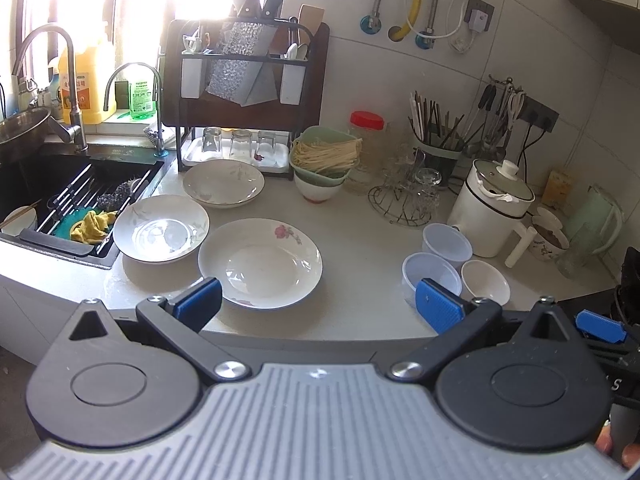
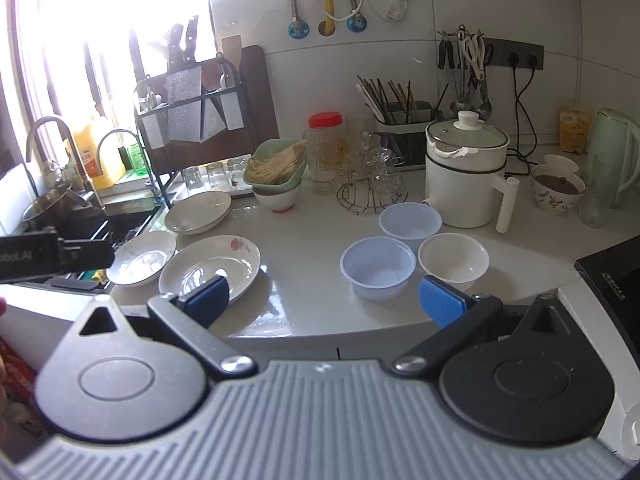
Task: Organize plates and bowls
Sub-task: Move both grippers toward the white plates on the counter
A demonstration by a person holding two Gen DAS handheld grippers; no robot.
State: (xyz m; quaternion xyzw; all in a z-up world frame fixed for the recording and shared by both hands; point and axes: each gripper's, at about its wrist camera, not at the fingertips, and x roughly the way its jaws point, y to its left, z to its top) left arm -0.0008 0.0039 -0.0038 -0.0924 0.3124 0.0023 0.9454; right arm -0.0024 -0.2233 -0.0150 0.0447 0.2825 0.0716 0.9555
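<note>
Your left gripper point(image 1: 318, 306) is spread wide with nothing in it, hanging just off the front edge of the counter point(image 1: 360, 312); your right gripper point(image 2: 323, 300) is the same, wide open and empty, a bit further along that edge.

Closest to the left one is the flower-print plate point(image 1: 260, 262), right by the front edge. Behind it to the left there's a second plate point(image 1: 161, 228) hard against the sink point(image 1: 48, 196) corner, and a third plate point(image 1: 223, 182) further back, sitting in front of the knife rack point(image 1: 240, 92). All three are lying flat, not stacked, though the front two look like they might touch at the rims; hard to say with the fisheye.

Over on the right half you've got three small bowls in a tight cluster: a blue plastic bowl point(image 2: 377, 268) nearest the edge, a white bowl point(image 2: 453, 258) just beside it, and another blue bowl point(image 2: 411, 221) behind them, up next to the white electric pot point(image 2: 466, 176).

Further back toward the wall, a green bowl of noodles point(image 1: 324, 154) sits stacked on a white bowl, beside a red-lidded jar point(image 1: 367, 136).
</note>
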